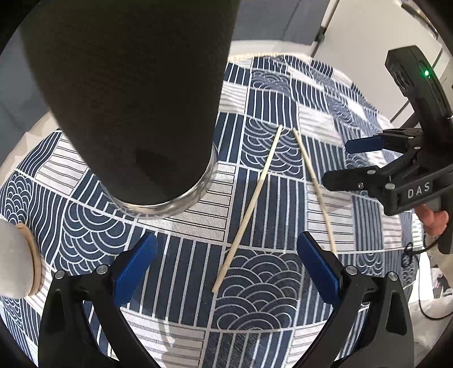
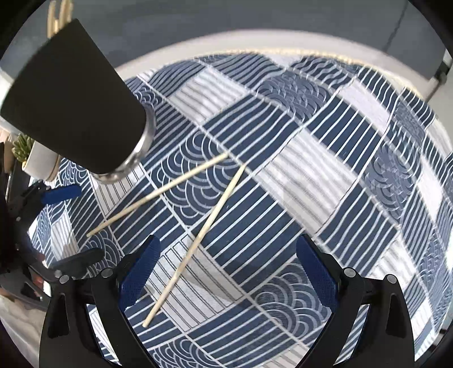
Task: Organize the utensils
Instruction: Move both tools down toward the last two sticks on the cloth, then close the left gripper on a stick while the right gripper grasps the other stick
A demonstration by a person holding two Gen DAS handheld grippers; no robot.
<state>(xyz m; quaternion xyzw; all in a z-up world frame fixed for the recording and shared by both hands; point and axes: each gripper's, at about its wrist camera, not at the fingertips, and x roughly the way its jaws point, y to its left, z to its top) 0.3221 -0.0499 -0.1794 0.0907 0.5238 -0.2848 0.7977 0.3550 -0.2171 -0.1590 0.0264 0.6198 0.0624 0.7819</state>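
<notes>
Two pale wooden chopsticks lie loose on the blue-and-white patterned cloth [image 1: 263, 305], their far tips close together. In the left wrist view one chopstick [image 1: 249, 206] lies between my fingers and the other chopstick [image 1: 314, 184] runs to the right. My left gripper [image 1: 226, 266] is open and empty above the near end of the first. A tall black cup [image 1: 130, 93] with a steel base stands at the left; in the right wrist view the cup [image 2: 76, 104] holds wooden utensils [image 2: 58, 17]. My right gripper [image 2: 226, 269] is open and empty over the nearer chopstick [image 2: 198, 240]; the farther chopstick [image 2: 158, 195] lies beyond.
A small white pot with a green plant [image 2: 34, 155] stands at the left behind the cup. The right gripper [image 1: 368, 161] shows at the right of the left wrist view. The table's pale far edge [image 2: 254, 42] curves behind the cloth [image 2: 325, 169].
</notes>
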